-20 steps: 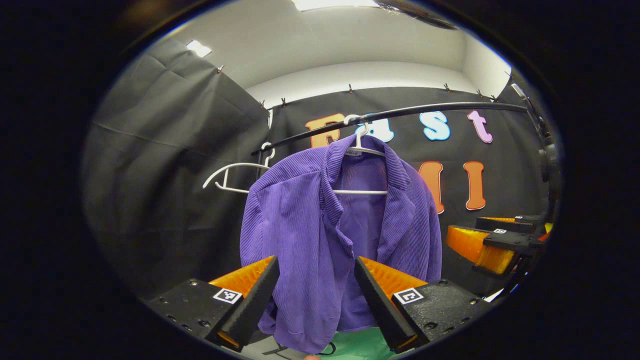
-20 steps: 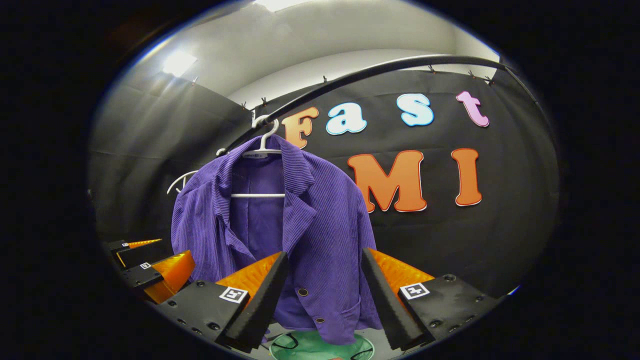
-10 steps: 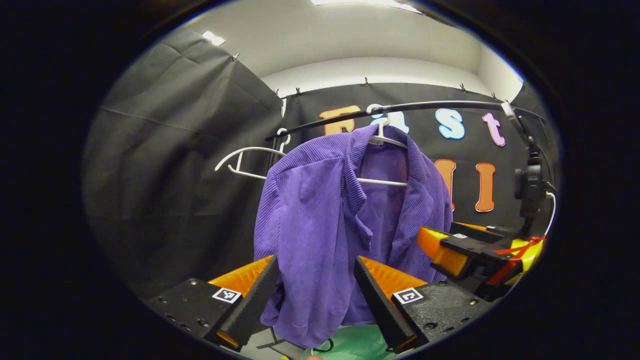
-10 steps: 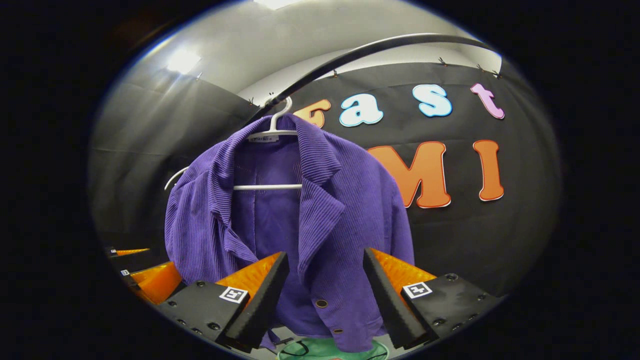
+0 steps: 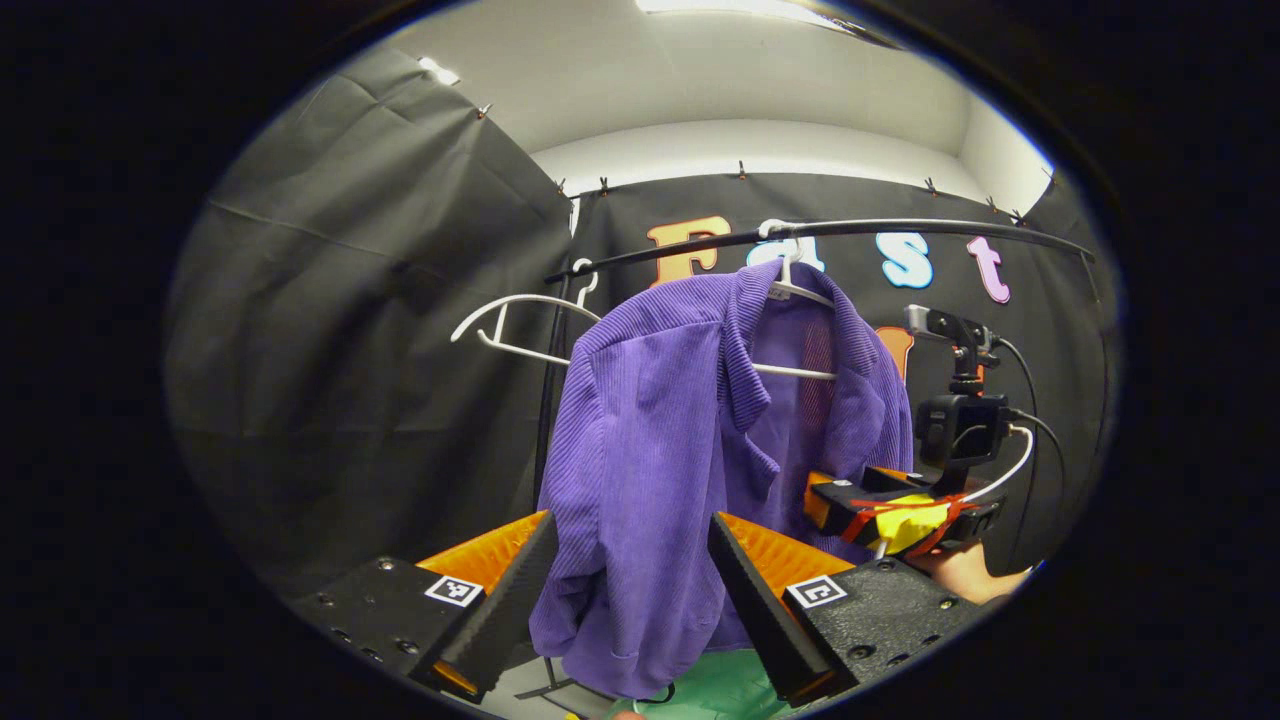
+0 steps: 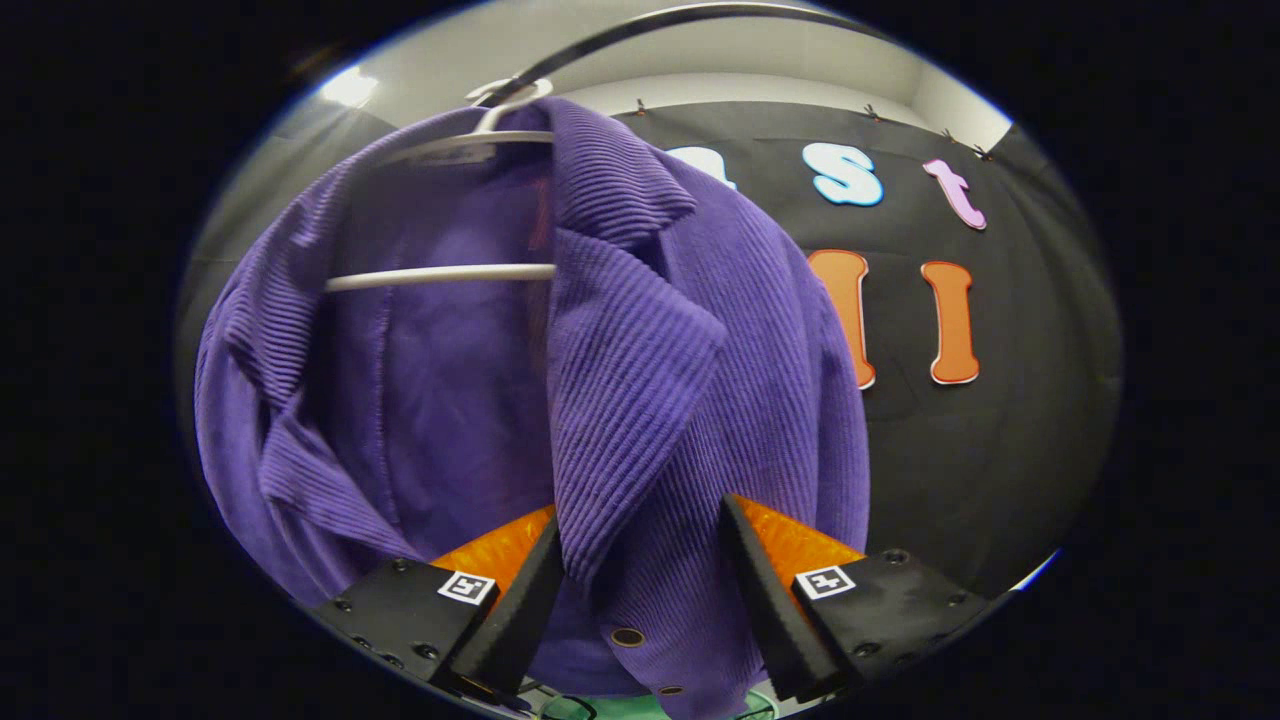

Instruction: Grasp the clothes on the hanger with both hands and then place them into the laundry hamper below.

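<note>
jacket (image 6: 640, 380) between right tongs (image 6: 640, 590) (spread wide)

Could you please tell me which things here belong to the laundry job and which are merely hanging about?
Part of the job:
purple jacket
its white hanger
green hamper below
left gripper, open
right gripper, open

Just there:
empty white hanger
black rail

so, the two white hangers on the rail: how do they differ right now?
The right-hand hanger carries the purple jacket, leaving its hook and crossbar showing; the left-hand hanger is bare. The loaded one faces the left gripper view's camera roughly square on, while the bare one is turned at an angle. Both are white and hook over the same black rail.
</note>
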A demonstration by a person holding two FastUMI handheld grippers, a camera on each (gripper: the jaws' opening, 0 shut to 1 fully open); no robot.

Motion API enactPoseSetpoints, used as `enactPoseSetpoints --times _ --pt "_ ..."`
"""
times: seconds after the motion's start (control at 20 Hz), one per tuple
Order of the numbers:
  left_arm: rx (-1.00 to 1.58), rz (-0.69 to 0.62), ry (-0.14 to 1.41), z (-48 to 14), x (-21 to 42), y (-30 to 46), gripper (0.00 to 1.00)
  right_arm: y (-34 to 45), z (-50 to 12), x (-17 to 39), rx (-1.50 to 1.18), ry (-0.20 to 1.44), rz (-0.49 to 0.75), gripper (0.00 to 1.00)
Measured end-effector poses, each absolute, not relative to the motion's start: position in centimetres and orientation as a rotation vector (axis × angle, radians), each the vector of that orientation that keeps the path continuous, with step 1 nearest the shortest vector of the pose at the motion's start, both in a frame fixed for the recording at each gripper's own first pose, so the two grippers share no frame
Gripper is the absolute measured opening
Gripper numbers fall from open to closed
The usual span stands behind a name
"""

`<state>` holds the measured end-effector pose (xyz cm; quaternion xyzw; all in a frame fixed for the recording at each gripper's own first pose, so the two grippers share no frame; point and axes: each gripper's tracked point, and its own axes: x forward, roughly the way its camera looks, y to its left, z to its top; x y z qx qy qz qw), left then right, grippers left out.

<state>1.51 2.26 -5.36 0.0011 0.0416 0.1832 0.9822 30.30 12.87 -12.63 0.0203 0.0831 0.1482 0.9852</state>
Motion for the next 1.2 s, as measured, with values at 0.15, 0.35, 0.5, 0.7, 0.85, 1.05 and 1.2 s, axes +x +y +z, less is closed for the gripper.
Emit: enactPoseSetpoints --times 0.15,0.35,0.5,0.7,0.85,1.05,1.2 --pt "-0.037 0.320 0.082 -5.7 2.0 2.6 0.96 9.2 -10.6 30.6 0.025 0.134 0.274 0.49" --pt "-0.072 0.202 0.076 -5.7 4.5 0.5 0.95 5.2 -5.3 27.6 0.030 0.036 0.244 0.09" --pt "-0.074 0.192 0.084 -6.2 6.8 -1.0 0.95 1.5 -0.8 25.7 0.027 -0.080 0.243 0.12" --pt "-0.114 0.218 0.094 -7.4 10.4 -4.0 0.92 -0.3 2.1 25.1 -0.028 -0.151 0.368 0.12" --pt "-0.110 0.285 0.068 -7.5 12.9 -5.3 0.92 0.1 2.3 24.2 0.022 -0.151 0.490 0.12" --pt "-0.025 0.481 0.015 -7.5 15.5 -3.8 0.91 0.0 2.7 23.6 0.098 -0.161 0.573 0.12" --pt "0.011 0.563 -0.006 -7.7 15.9 -2.2 0.92 -0.8 3.1 22.9 0.098 -0.173 0.560 0.12"
